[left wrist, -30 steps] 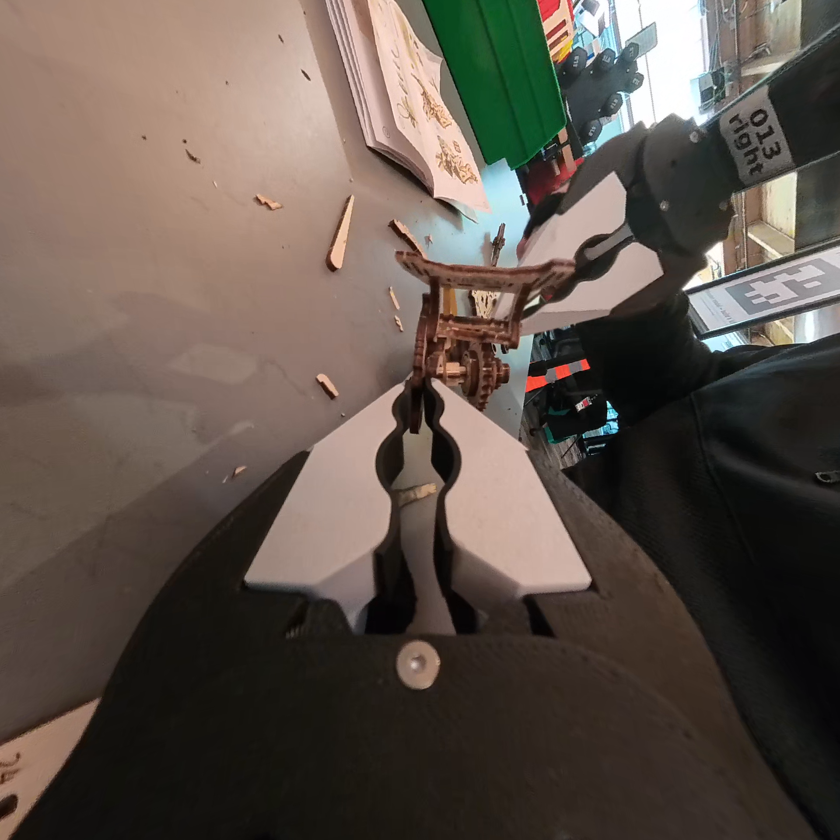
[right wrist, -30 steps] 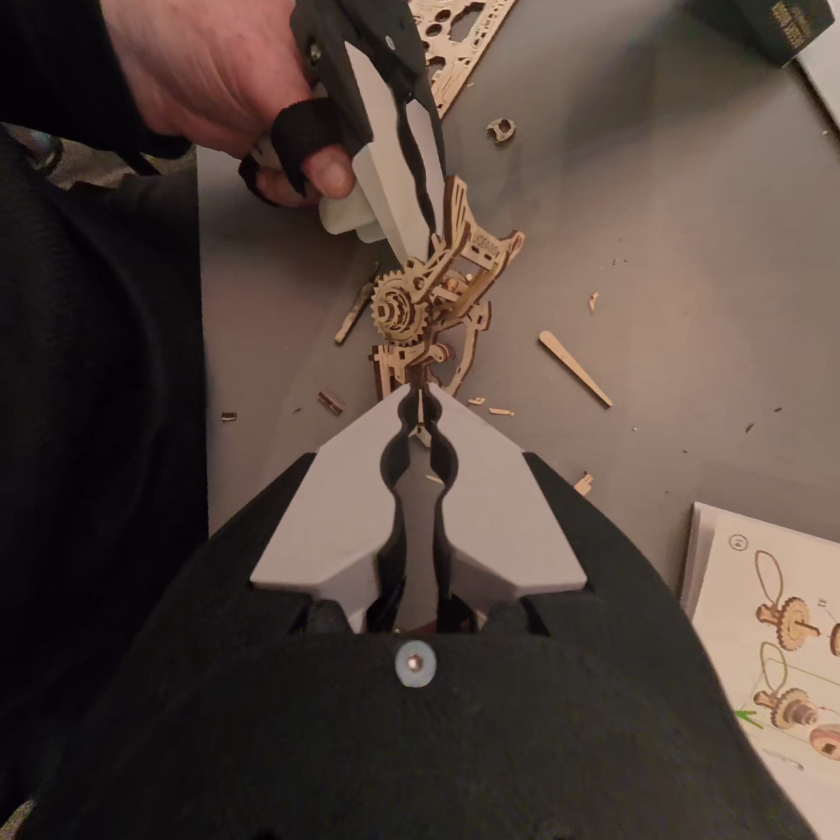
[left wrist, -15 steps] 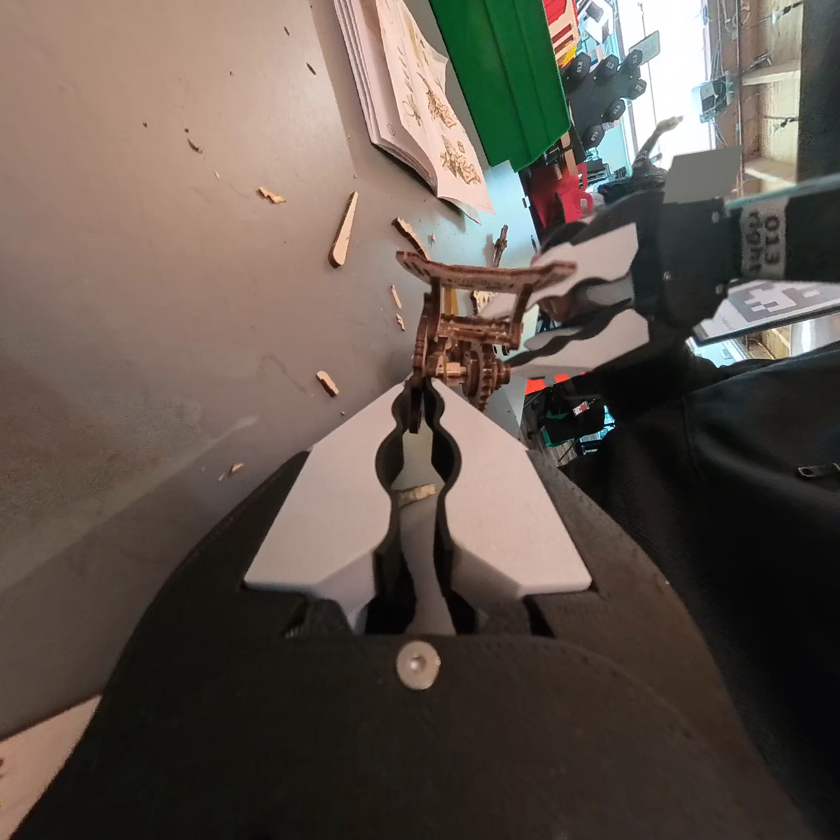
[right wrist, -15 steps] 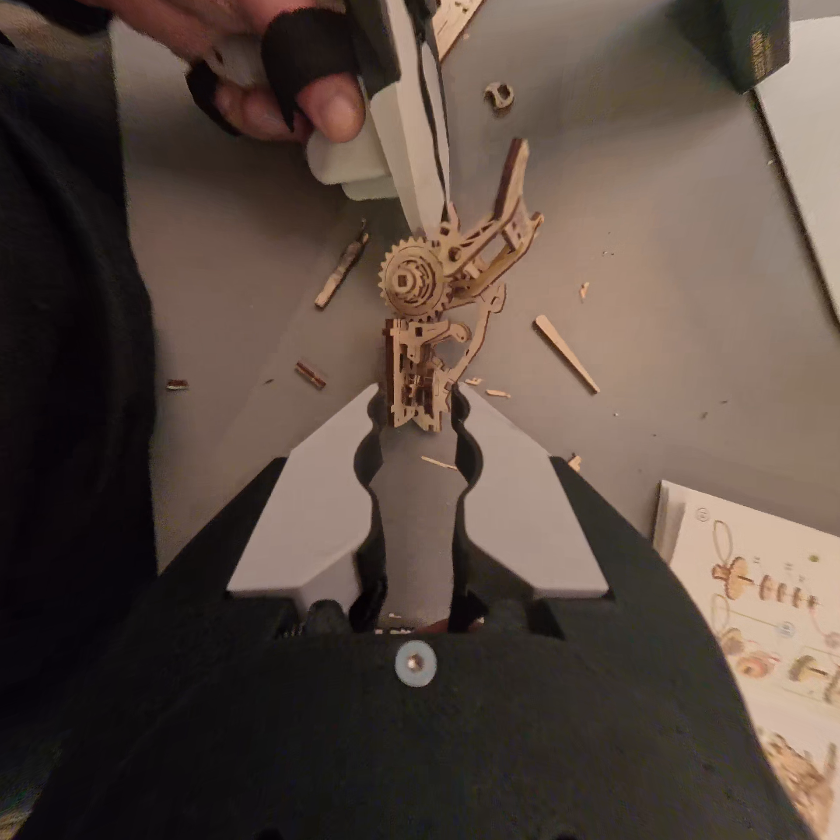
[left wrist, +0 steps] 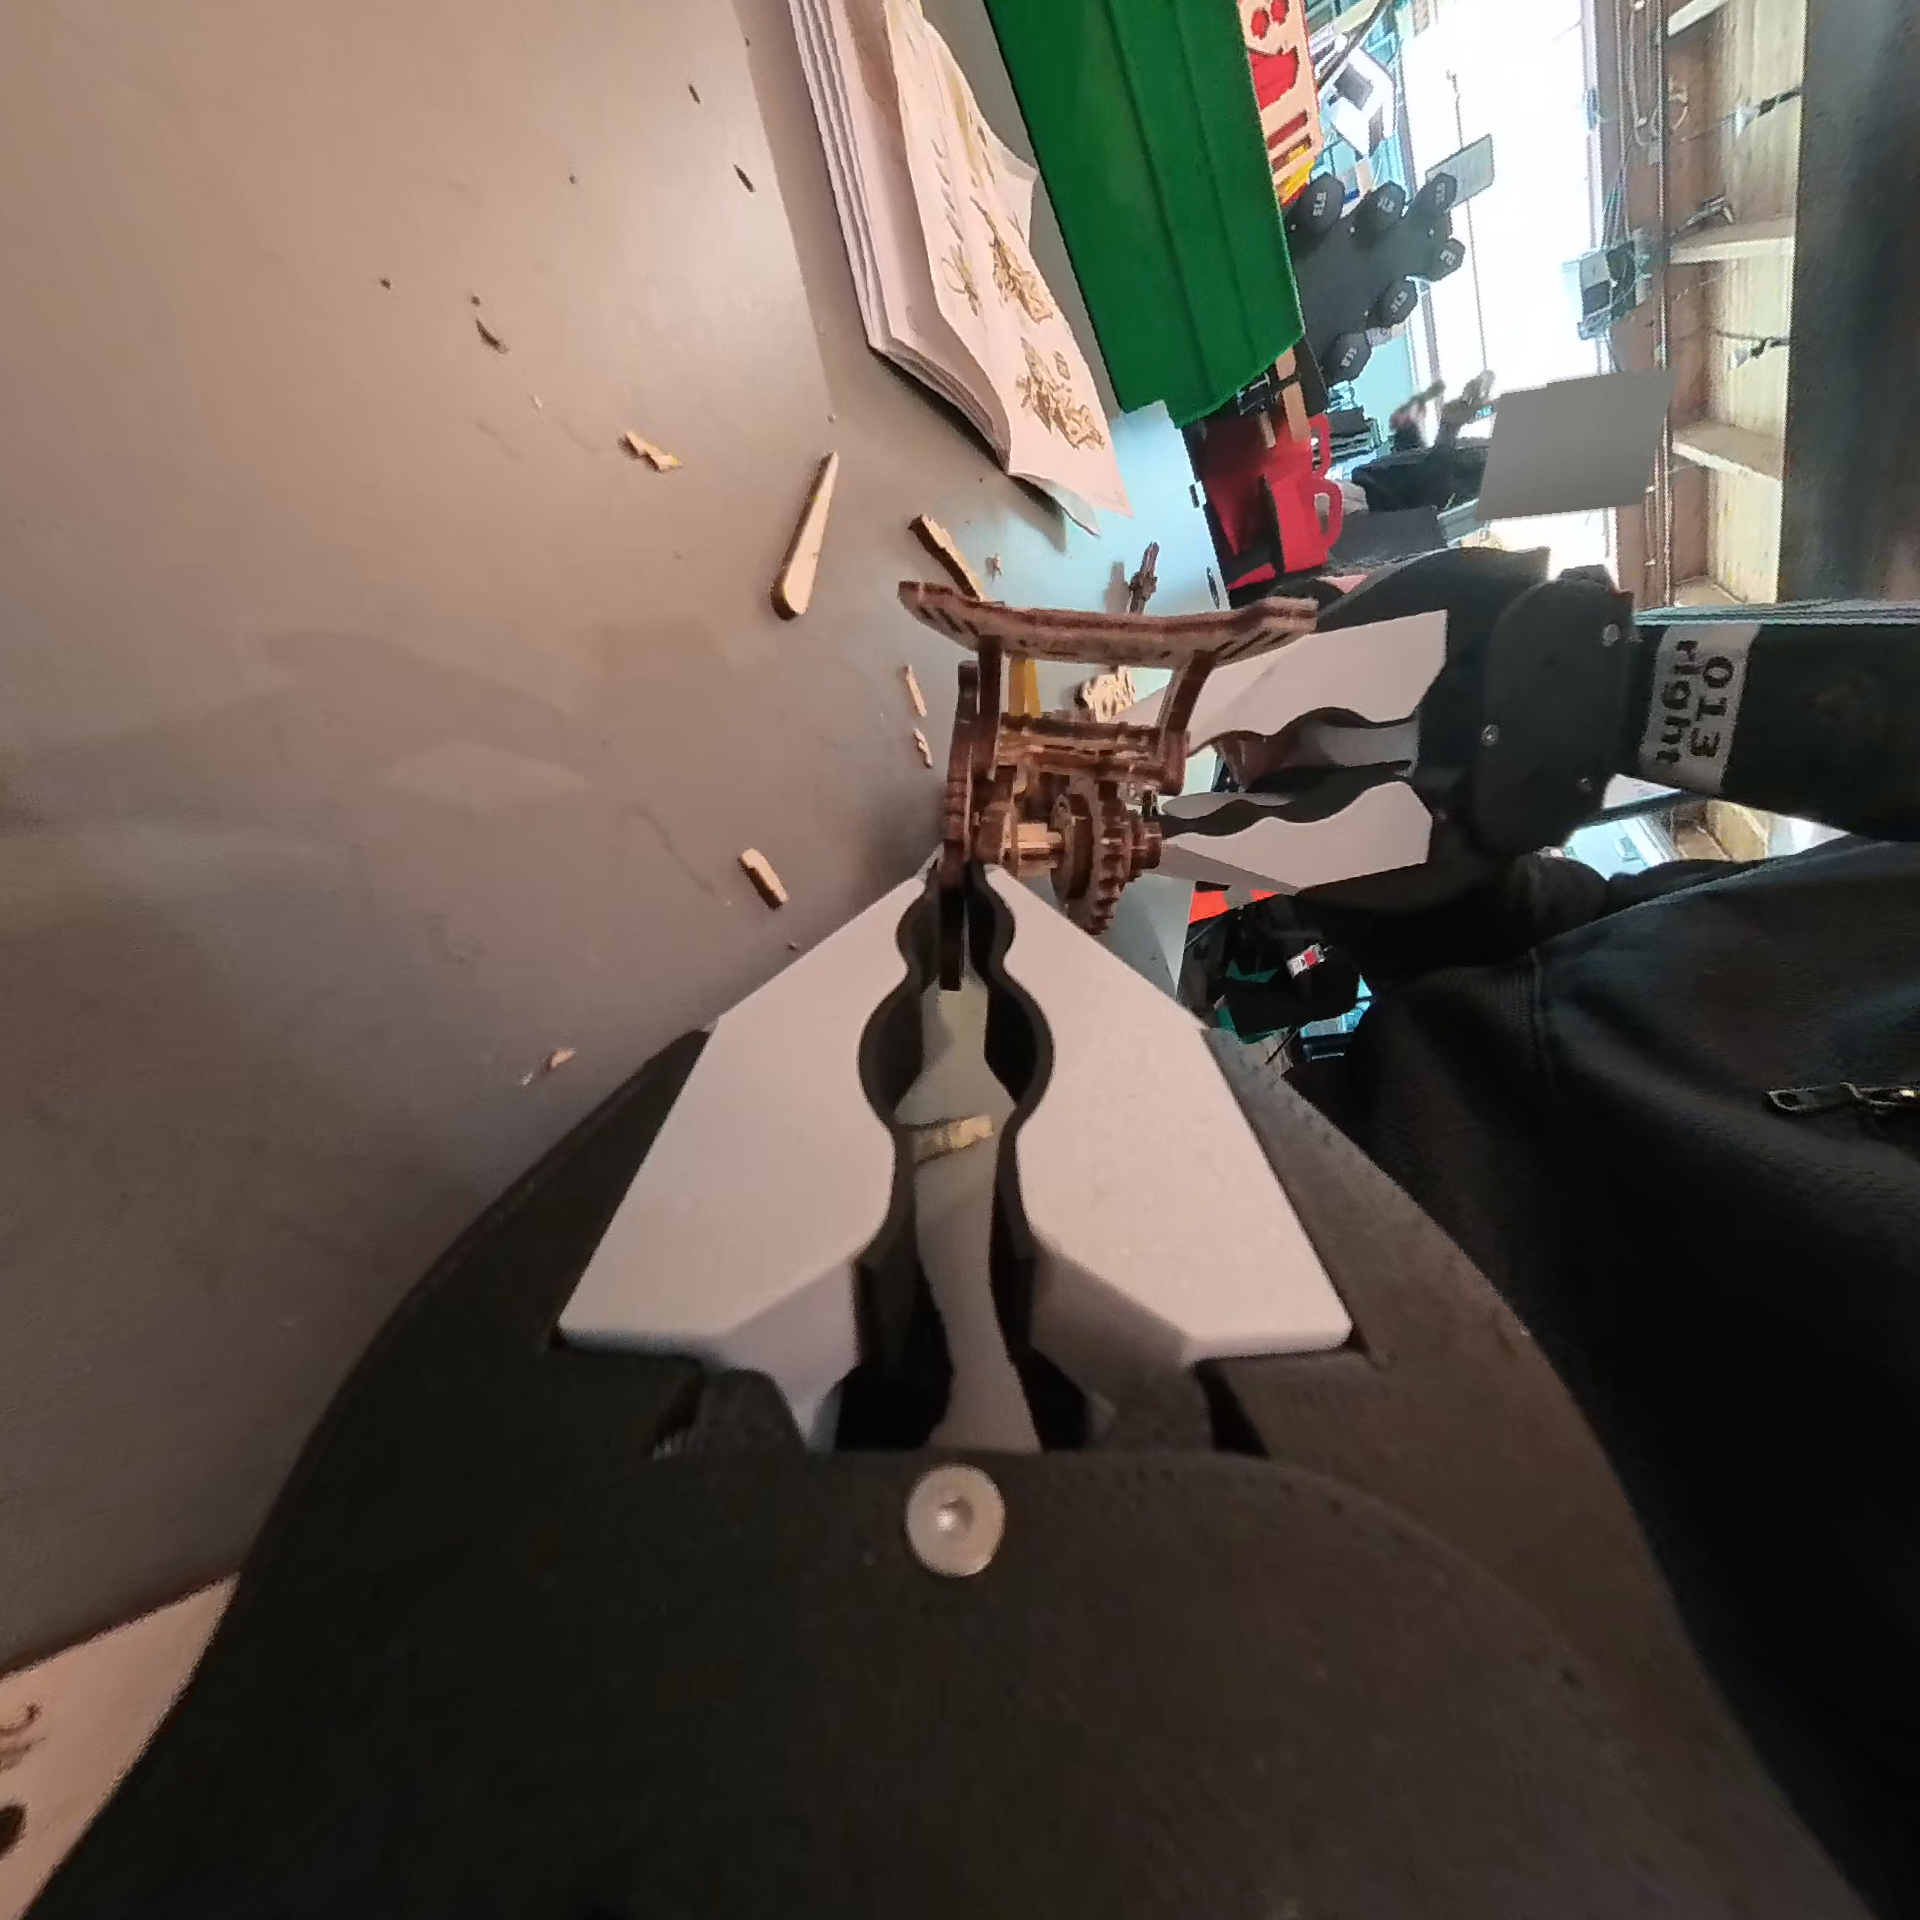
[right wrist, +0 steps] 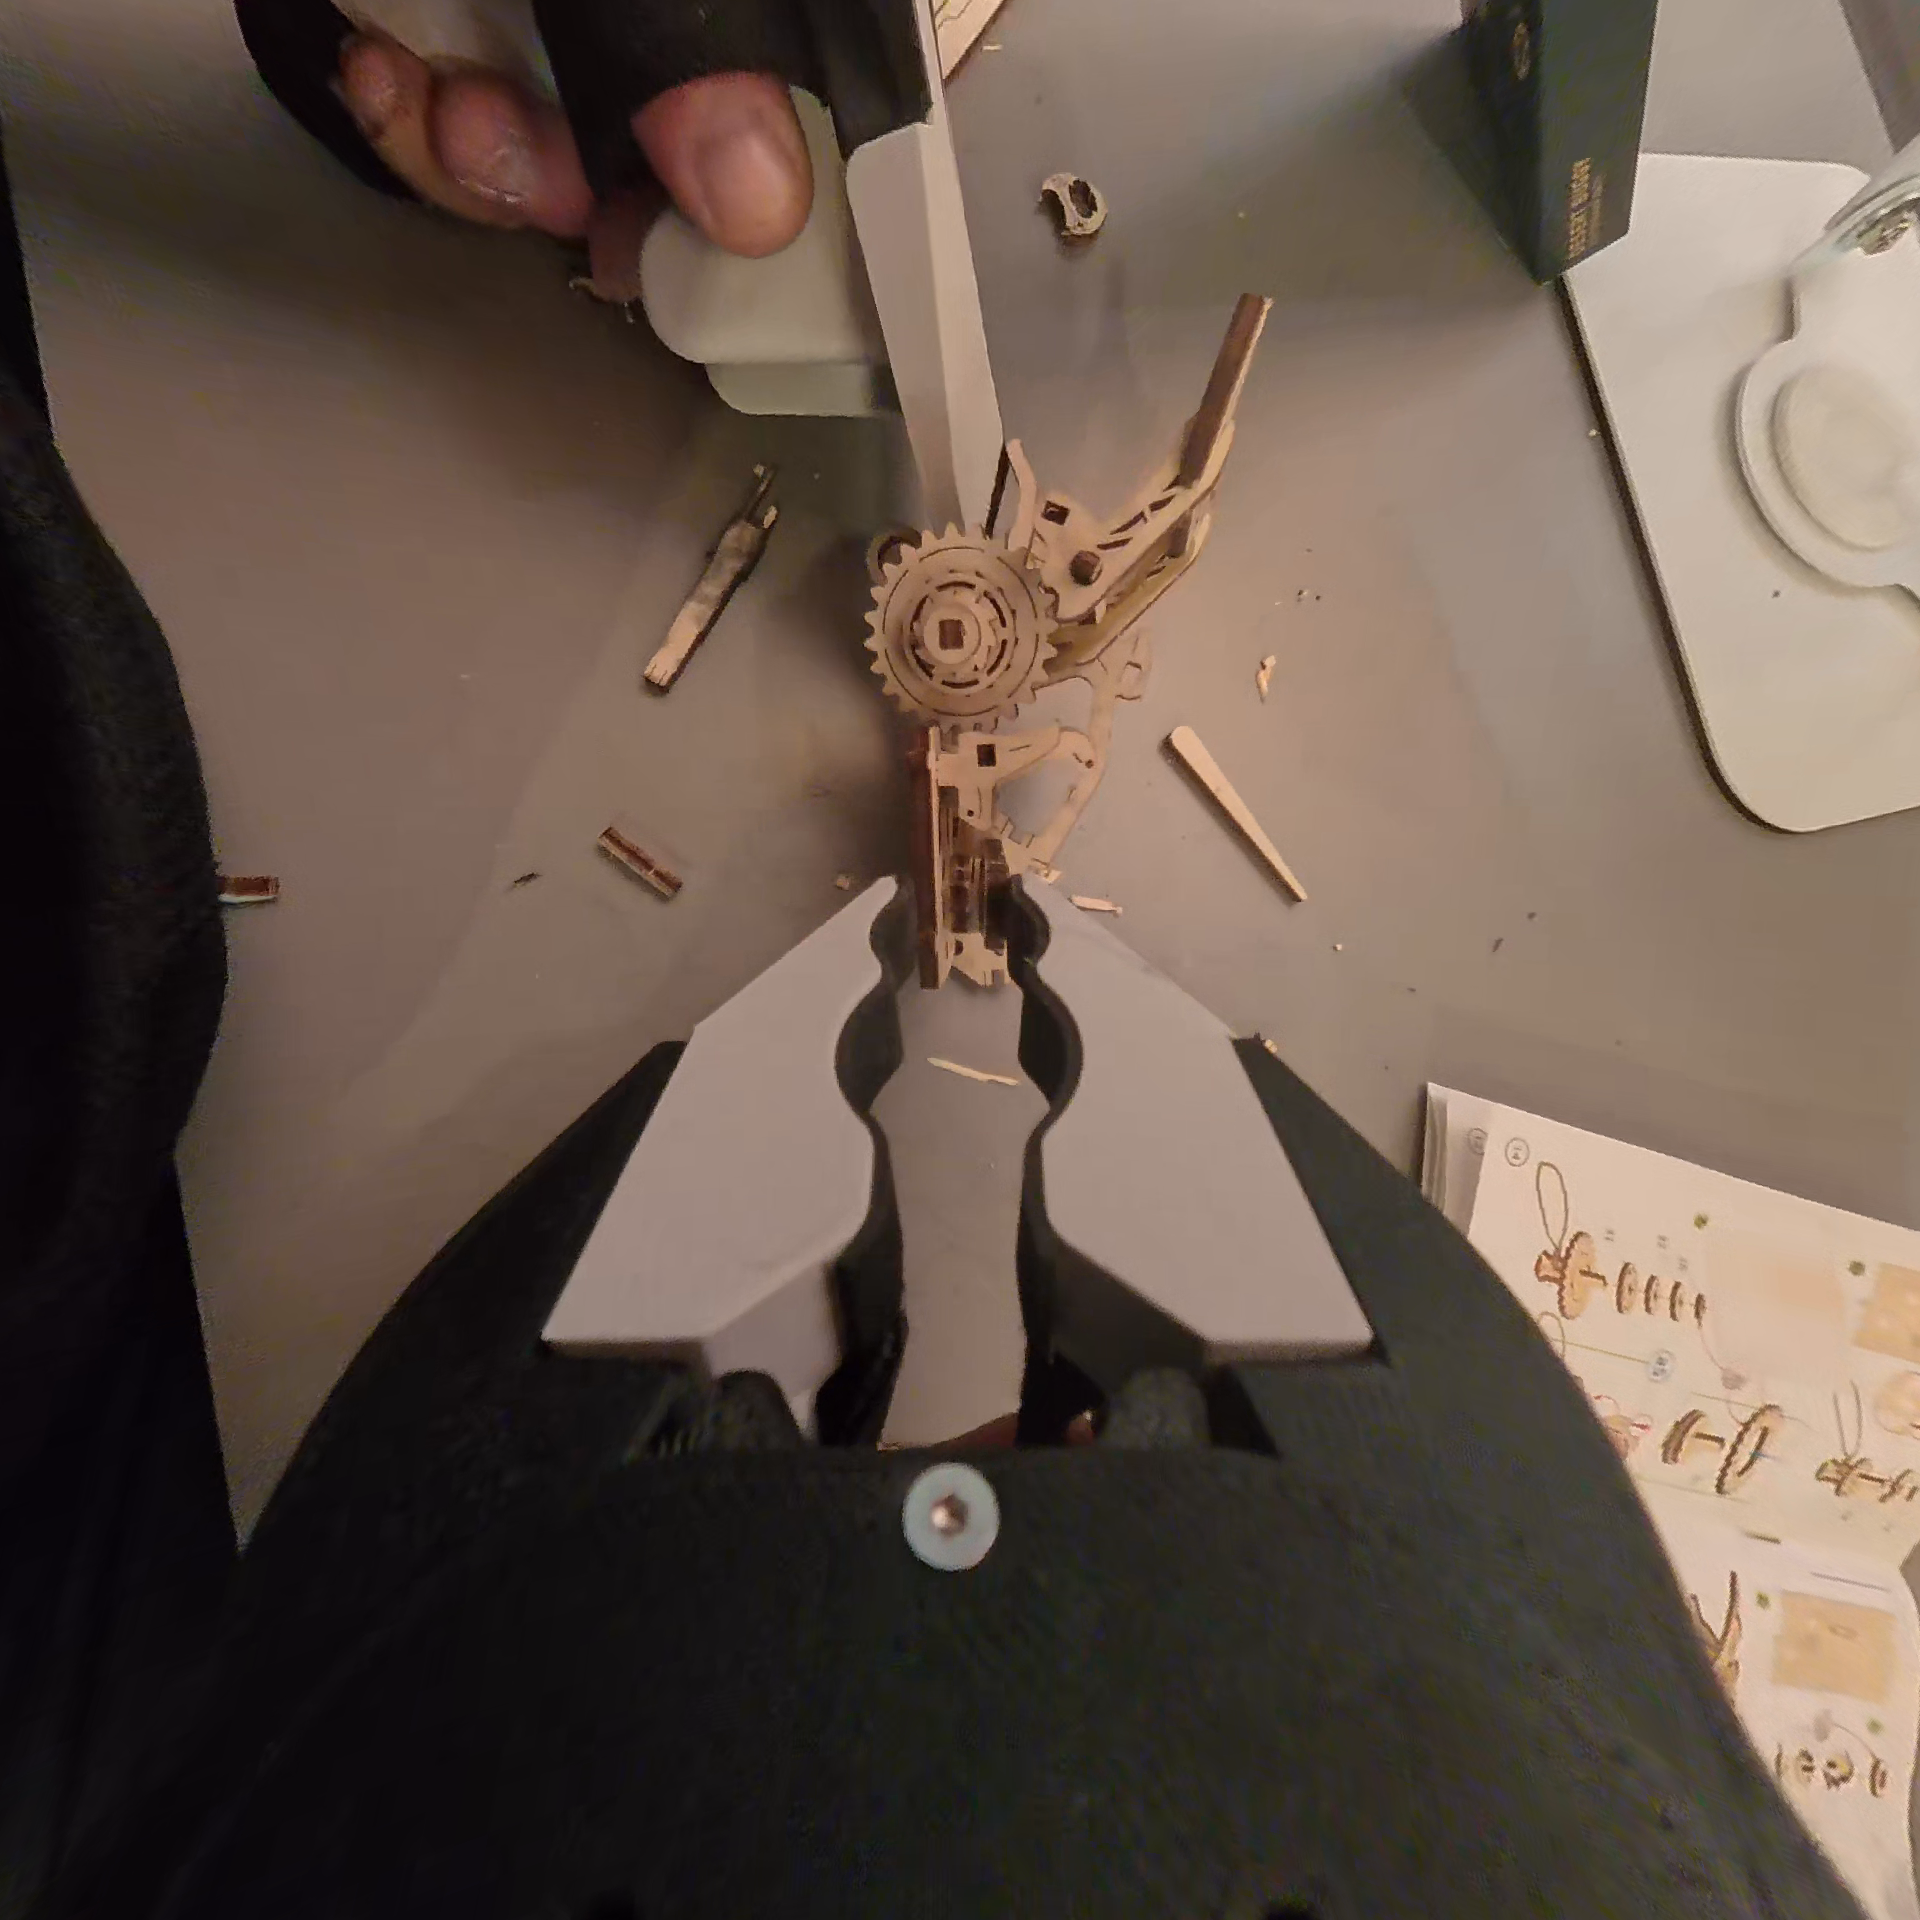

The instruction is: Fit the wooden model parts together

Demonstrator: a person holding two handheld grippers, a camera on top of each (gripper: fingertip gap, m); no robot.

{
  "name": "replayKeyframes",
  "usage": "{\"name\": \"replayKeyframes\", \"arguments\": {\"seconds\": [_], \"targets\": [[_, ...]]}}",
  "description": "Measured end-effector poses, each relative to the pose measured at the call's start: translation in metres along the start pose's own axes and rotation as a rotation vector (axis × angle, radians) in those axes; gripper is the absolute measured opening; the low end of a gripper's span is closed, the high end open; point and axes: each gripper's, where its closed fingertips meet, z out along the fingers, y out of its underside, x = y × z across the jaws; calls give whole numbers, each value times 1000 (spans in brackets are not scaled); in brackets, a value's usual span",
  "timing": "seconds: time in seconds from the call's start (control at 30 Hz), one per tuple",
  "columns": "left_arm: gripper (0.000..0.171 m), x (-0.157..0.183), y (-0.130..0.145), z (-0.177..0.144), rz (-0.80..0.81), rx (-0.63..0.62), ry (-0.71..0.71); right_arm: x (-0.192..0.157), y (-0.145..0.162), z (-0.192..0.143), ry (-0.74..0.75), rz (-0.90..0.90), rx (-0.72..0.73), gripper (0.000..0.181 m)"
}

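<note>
Left gripper pinches the wooden gear model while the right gripper, spread, straddles its near end above the grey table.

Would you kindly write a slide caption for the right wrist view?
Right gripper, jaws parted around the laser-cut wooden gear model; left gripper clamps it above the grey tabletop.
</note>
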Motion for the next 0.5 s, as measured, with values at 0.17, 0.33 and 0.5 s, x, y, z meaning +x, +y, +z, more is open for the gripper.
{"name": "replayKeyframes", "arguments": {"seconds": [0.17,0.33,0.5], "targets": [[2,-2,-1,-1,-24,2,-3,2,-1,2,-17,8,-34,13],[2,-5,-2,-2,-49,1,-6,3,-3,5,-34,-4,-92,13],[2,-8,-3,-3,-69,-3,-14,4,-3,7,-54,-2,-160,13]]}}
